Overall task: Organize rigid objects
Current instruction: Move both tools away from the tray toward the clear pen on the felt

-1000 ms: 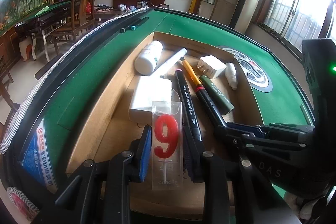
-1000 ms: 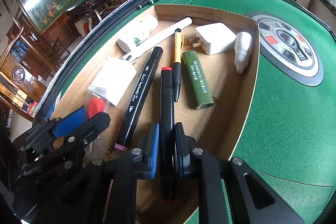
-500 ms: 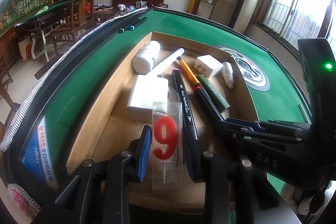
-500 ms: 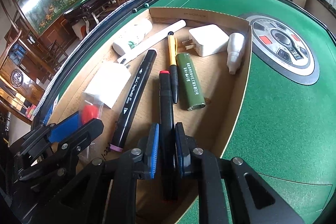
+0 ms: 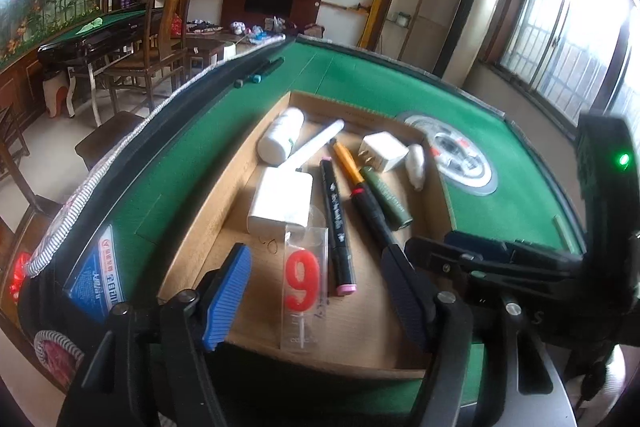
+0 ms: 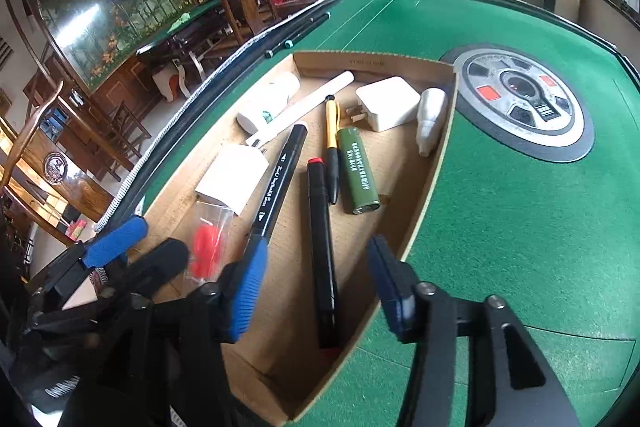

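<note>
Opening, both tongs release into the cardboard tray [image 5: 192,251] on the green surface: left tongs [image 5: 316,297] straddle the 9 candle packet [image 5: 303,281], right tongs [image 6: 316,291] straddle the black pen [image 6: 322,239], long axes running near-to-far, untouched by the pads.

I see a shallow cardboard tray [image 5: 192,227] on green felt. Nearest me lies a red "9" candle [image 5: 303,285] flat in its clear packet. Just right of it runs a black marker [image 5: 336,223], then a black pen with a red band [image 6: 322,247]. Farther off lie a white charger block [image 5: 281,201], a green cylinder [image 6: 357,177], an orange pen [image 5: 346,161], a white bottle [image 5: 280,141].
</note>
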`<state>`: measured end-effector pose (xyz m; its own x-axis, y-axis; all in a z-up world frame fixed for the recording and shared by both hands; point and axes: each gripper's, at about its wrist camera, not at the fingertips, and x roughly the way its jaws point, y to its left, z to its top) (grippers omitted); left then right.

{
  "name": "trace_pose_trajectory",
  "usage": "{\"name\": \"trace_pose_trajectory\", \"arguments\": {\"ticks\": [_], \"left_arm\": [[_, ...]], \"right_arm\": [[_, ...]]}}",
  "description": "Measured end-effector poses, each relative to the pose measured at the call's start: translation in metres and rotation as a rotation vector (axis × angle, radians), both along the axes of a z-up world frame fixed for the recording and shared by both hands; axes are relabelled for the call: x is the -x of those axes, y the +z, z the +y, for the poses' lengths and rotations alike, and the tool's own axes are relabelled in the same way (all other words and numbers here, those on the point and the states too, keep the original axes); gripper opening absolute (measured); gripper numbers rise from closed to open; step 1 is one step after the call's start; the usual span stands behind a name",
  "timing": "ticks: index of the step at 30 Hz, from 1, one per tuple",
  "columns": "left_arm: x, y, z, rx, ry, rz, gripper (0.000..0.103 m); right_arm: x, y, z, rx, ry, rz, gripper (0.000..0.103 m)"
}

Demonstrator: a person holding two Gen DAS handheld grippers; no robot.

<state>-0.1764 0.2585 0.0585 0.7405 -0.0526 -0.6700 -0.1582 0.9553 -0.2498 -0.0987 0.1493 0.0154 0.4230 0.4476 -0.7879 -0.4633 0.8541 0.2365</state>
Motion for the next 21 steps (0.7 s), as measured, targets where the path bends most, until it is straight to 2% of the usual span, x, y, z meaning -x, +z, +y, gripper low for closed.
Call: {"name": "trace_pose_trajectory", "arguments": {"ticks": [4, 6, 10, 16, 18, 21], "left_arm": [[0.019, 0.023, -0.005, 0.045, -0.009, -0.107, 0.084], [0.023, 0.030, -0.012, 0.074, -0.033, -0.138, 0.099], [0.018, 0.030, -0.042, 0.104, -0.160, -0.098, 0.100], [0.011, 0.025, -0.099, 0.084, -0.320, -0.066, 0.100], [0.008, 0.023, -0.114, 0.067, -0.347, -0.048, 0.100], [0.003, 0.016, -0.132, 0.041, -0.369, -0.012, 0.100]], "right_arm": [[0.013, 0.009, -0.033, -0.008, -0.034, -0.054, 0.060], [0.018, 0.011, -0.060, 0.002, -0.069, -0.081, 0.062], [0.021, 0.012, -0.140, 0.027, -0.205, -0.085, 0.063], [0.034, 0.007, -0.281, 0.102, -0.485, -0.052, 0.063], [0.037, -0.002, -0.315, 0.138, -0.550, -0.021, 0.063], [0.038, -0.016, -0.335, 0.169, -0.585, 0.026, 0.063]]}}
